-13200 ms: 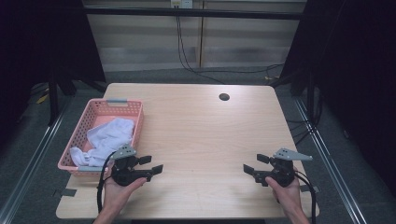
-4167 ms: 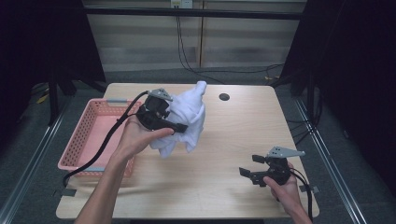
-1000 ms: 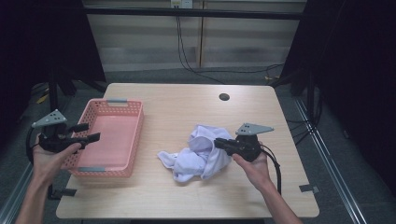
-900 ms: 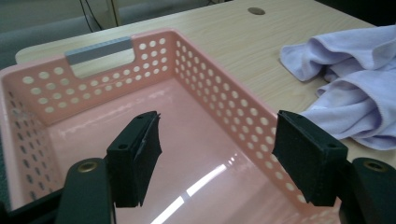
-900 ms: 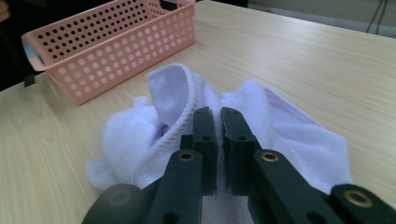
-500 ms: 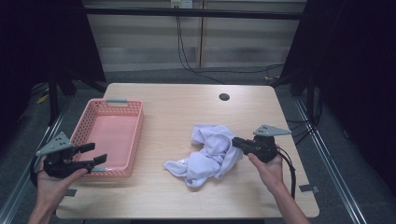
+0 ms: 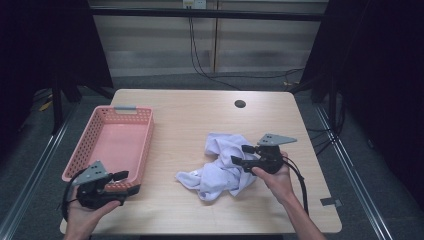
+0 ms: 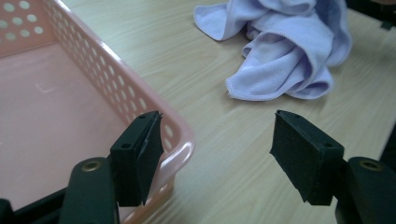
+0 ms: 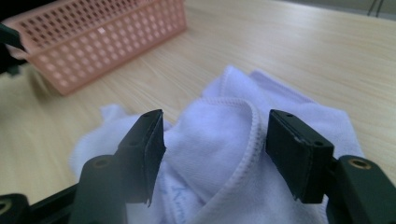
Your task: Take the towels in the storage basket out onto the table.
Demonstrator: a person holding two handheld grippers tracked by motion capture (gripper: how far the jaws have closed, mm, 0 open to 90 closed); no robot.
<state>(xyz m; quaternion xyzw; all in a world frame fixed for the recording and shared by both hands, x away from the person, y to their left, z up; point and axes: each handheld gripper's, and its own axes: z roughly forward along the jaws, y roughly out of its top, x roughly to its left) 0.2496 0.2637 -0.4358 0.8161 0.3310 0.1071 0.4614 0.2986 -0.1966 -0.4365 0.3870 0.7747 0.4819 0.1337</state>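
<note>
While the crumpled pale lavender terry towel (image 7: 220, 167) is lying in a loose heap on the light wooden table (image 7: 190, 120), right of the empty pink perforated plastic basket (image 7: 117, 145) and well apart from it, the right gripper (image 7: 239, 154) is sitting at the heap's right edge. Its jaws have just been opening, and in the right gripper view they are standing wide with a stitched fold of the towel (image 9: 224, 140) rising between them, the pads not pressing on it. The left gripper (image 8: 215, 149) is hovering wide and empty over the basket's near corner (image 8: 180, 140). Being soft, light and limp, the cloth is likely to sag and trail when lifted; a hemmed edge or corner, such as the one showing in the left gripper view (image 8: 261, 95), is probably offering the surest hold.
</note>
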